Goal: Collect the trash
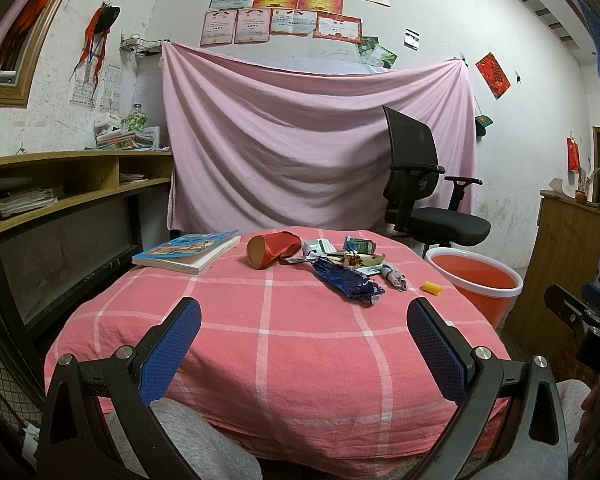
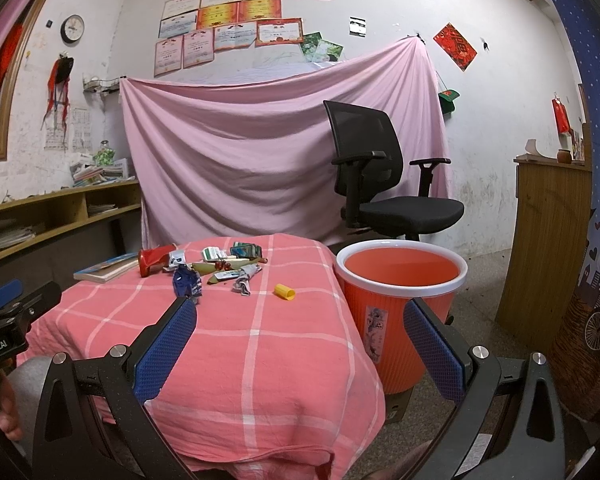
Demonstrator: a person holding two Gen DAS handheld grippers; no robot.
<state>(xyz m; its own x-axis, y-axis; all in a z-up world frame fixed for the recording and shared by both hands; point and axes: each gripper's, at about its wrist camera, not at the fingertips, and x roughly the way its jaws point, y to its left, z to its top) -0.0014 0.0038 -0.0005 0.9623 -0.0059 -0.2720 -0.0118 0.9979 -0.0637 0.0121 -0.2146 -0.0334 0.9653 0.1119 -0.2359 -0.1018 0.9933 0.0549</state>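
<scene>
Pink-checked table (image 1: 268, 344) fills frame centre; trash pile (image 1: 340, 264) lies upper centre, uncollected. Orange bin (image 2: 400, 280), centre right, appears empty. Left gripper (image 1: 304, 344) and right gripper (image 2: 300, 344) gape wide, holding nothing.

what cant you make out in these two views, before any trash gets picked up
- Bottom of the orange bin: left wrist view shows only part, behind the table edge.
- Items in the trash pile: overlapping, too small to name all.
- Certificates: text too small.
- Book cover: right view, seen edge-on.
</scene>
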